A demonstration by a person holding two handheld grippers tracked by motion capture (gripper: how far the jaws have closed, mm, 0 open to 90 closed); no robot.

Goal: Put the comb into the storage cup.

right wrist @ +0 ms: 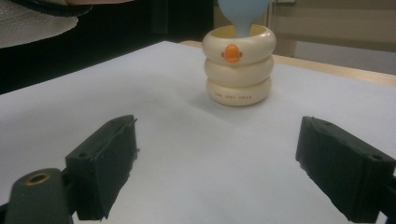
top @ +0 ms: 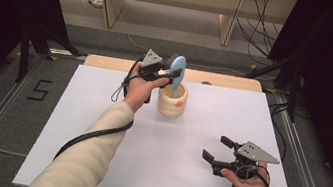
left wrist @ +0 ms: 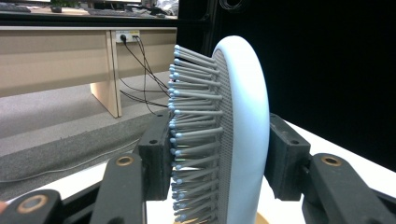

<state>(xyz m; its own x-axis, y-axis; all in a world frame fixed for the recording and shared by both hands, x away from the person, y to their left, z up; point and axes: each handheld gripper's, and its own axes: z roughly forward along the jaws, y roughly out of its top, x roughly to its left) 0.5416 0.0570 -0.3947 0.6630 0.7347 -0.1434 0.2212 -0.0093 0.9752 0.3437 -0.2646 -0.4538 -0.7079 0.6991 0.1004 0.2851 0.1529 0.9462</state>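
Observation:
A light blue hairbrush [top: 177, 67] stands upright with its handle down inside a cream ringed cup [top: 171, 102] at the back middle of the white table. My left gripper [top: 173, 74] is shut on the brush head from the left. In the left gripper view the two pads press on the brush [left wrist: 243, 126], one on the bristle side and one on the smooth back. My right gripper [top: 215, 148] rests open at the front right, nothing between its fingers. The right gripper view looks past the open jaws at the cup [right wrist: 238, 70], which bears an orange mark, and the brush handle [right wrist: 243, 16] entering it.
The white tabletop [top: 98, 128] stretches between the two hands. Behind it the floor carries cables [top: 258, 42] and the wooden legs of a desk [top: 110, 6]. A floor marking [top: 39, 89] lies left of the table. Metal rails run along both sides.

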